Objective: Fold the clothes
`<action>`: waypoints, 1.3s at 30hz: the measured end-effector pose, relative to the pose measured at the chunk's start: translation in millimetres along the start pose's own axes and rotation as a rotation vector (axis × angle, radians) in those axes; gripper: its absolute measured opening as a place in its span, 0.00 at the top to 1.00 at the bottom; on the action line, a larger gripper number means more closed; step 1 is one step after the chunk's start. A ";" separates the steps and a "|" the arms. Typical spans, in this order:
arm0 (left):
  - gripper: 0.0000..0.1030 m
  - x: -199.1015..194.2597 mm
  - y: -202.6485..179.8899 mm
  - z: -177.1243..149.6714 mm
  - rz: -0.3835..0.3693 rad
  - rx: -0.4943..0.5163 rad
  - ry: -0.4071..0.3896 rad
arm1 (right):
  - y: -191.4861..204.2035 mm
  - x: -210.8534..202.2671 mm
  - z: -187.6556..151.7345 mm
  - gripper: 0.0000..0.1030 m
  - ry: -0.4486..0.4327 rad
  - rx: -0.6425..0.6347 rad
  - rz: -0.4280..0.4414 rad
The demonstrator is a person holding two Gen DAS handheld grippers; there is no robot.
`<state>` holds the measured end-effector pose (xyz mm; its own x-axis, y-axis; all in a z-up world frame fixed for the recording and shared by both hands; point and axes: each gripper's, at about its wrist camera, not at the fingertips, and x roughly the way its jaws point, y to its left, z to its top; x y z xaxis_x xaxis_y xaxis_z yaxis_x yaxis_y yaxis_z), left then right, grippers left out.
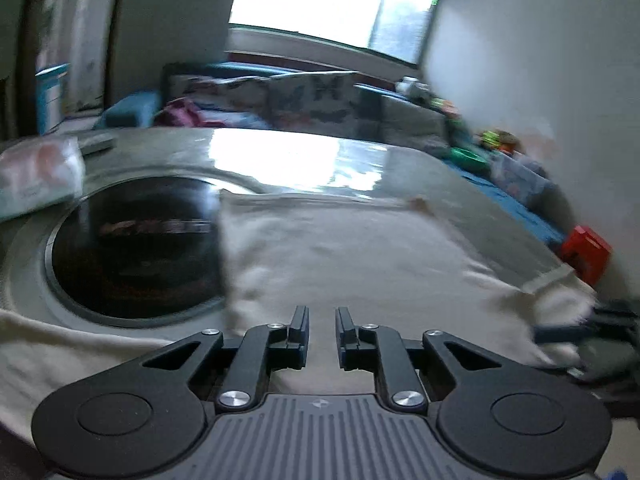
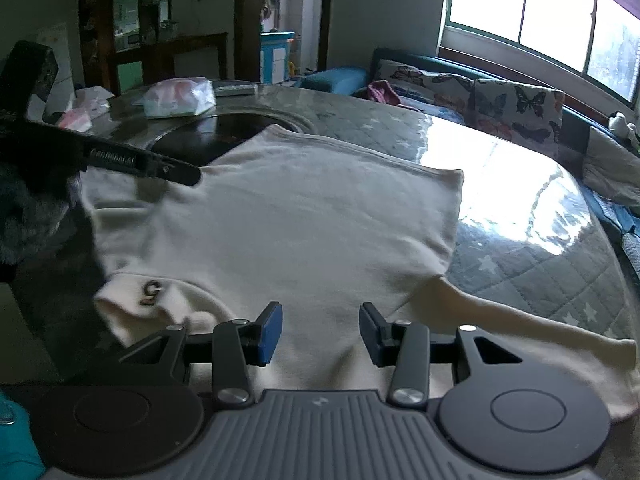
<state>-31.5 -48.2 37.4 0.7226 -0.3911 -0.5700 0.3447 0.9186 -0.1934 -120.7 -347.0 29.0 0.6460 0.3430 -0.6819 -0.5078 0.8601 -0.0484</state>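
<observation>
Your left hand-held gripper (image 1: 322,334) gapes narrowly and your right hand-held gripper (image 2: 320,334) wide, both empty over the cream sweatshirt (image 2: 280,220), its near hem hidden past the surface (image 2: 520,264) edge.

Daylit from the overexposed, blown-out window (image 2: 560,20); white glare across the glossy round grey tabletop (image 2: 500,184) below it. Dim away from the window. Left wrist view motion-smeared throughout, right wrist view sharper. Fisheye bending and dark corners.
</observation>
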 end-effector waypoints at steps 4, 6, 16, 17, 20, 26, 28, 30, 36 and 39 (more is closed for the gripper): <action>0.85 -9.0 -29.2 -18.9 -0.062 0.099 0.017 | 14.7 2.4 -3.0 0.58 0.009 -0.054 0.034; 0.84 -11.8 -38.3 -28.8 -0.084 0.134 0.033 | 20.4 3.1 -5.5 0.59 0.021 -0.078 0.044; 0.74 -9.1 -49.7 -47.6 -0.083 0.198 0.054 | 29.8 2.6 -8.6 0.59 0.004 -0.066 0.053; 0.74 -9.5 -48.9 -46.7 -0.083 0.192 0.055 | 30.5 2.9 -9.7 0.59 0.003 -0.069 0.051; 0.74 -13.5 -48.1 -39.6 -0.083 0.196 0.033 | 23.2 -8.2 -6.6 0.58 -0.021 -0.043 0.053; 0.71 -10.3 -53.4 -21.9 -0.096 0.182 -0.004 | -13.2 -24.2 -15.6 0.58 -0.042 0.063 -0.051; 0.71 -6.8 -58.7 -19.1 -0.108 0.186 -0.006 | -27.0 -28.9 -20.0 0.58 -0.046 0.103 -0.095; 0.67 -3.4 -65.9 -17.6 -0.121 0.195 -0.007 | -40.9 -33.6 -24.4 0.58 -0.050 0.142 -0.139; 0.65 3.9 -85.5 -16.1 -0.161 0.218 -0.004 | -76.4 -42.6 -39.0 0.58 -0.055 0.241 -0.244; 0.62 7.6 -92.8 -16.8 -0.168 0.225 0.005 | -90.7 -44.2 -47.3 0.59 -0.052 0.280 -0.281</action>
<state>-68.1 -135.5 37.6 0.6411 -0.5363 -0.5490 0.5843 0.8048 -0.1038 -130.2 -458.0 29.1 0.7693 0.0922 -0.6322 -0.1369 0.9903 -0.0222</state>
